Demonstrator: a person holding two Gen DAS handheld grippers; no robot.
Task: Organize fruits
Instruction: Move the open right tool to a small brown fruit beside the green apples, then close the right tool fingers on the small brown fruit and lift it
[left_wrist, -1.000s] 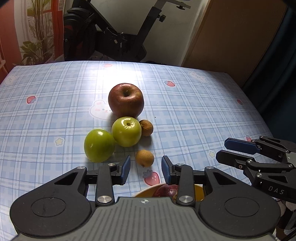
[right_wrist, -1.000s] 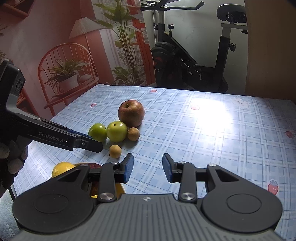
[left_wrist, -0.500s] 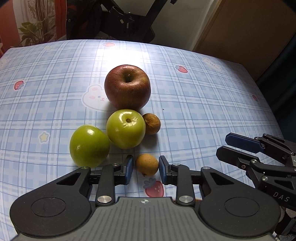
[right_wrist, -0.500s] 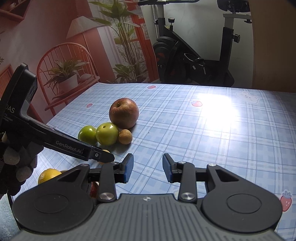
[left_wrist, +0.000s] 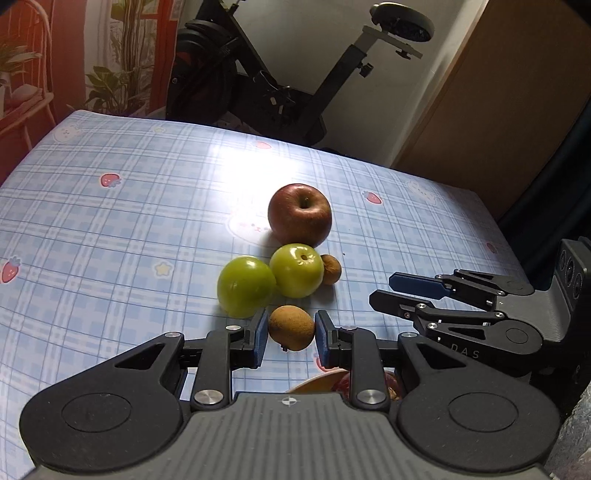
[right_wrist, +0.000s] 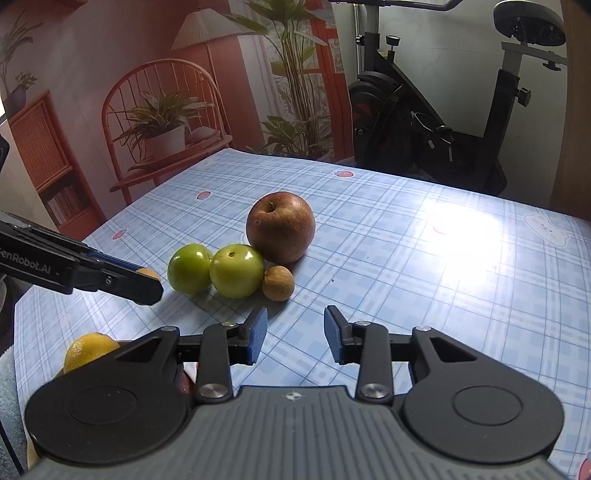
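Since a second ago the left gripper (left_wrist: 289, 338) has gone from standing open short of the small brown fruit (left_wrist: 291, 327) to being clamped on it, and the fruit now sits lifted between the blue pads (left_wrist: 260, 336), clear of the cloth. In the right wrist view only a sliver of that fruit shows behind the left gripper's dark fingertip (right_wrist: 146, 287).

Just beyond it the rest of the cluster lies on the table: two green apples (left_wrist: 245, 286) (left_wrist: 296, 270) touching side by side, a second small brown fruit (left_wrist: 330, 269) against the right-hand green one, and a red apple (left_wrist: 299, 215) behind them, touching or nearly touching the green apple in front.

The right gripper (right_wrist: 295, 338) hovers over bare cloth near the cluster with its jaws apart and nothing between them; in the left wrist view it shows at the right edge (left_wrist: 380, 291).

Below the left gripper's body a yellowish bowl rim (left_wrist: 314, 382) with a dark reddish fruit (left_wrist: 341, 384) peeks out. A lemon (right_wrist: 90, 349) sits at the table's near left corner in the right wrist view.

The table (left_wrist: 110, 236) wears a blue plaid cloth with strawberry prints. Behind it stands a black exercise bike (left_wrist: 280, 85).
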